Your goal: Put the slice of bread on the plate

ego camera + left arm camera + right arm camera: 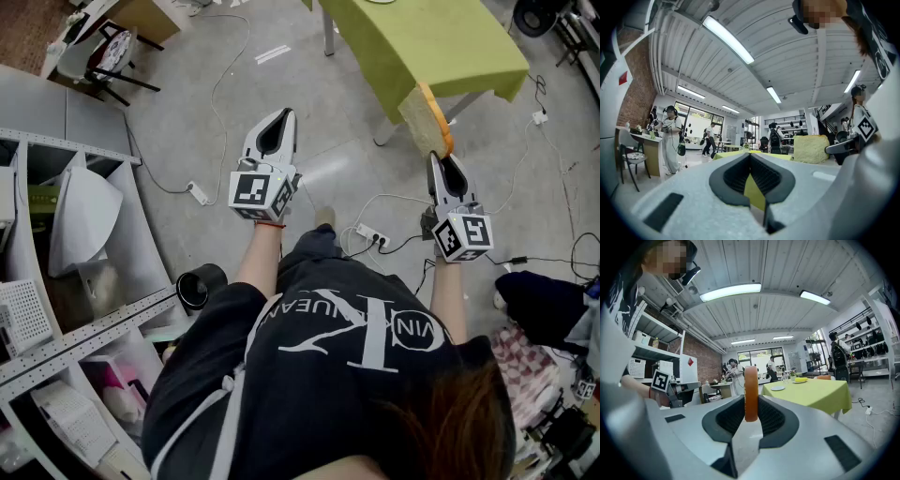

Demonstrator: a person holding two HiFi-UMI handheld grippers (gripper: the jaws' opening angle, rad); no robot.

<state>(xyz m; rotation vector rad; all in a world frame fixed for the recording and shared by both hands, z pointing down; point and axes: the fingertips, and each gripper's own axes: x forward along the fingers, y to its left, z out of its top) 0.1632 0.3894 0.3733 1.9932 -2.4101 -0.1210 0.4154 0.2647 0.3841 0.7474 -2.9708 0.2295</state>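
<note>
The slice of bread [427, 117], pale crumb with an orange-brown crust, stands on edge in my right gripper [441, 157], which is shut on its lower part. In the right gripper view the crust [751, 380] rises edge-on between the dark pads. Beyond it a small white plate [777, 388] lies on the table with the yellow-green cloth [811, 392]. In the head view the bread hangs in front of that table's near corner [469, 66]. My left gripper [275, 127] is held level to the left, shut and empty. From its view the bread [811, 149] shows at the right.
Metal shelving [66, 234] with bins runs along the left. Cables and a power strip [372, 234] lie on the grey floor. A chair [103, 56] stands far left. A second plate [800, 379] with something yellow sits on the table. People stand in the background.
</note>
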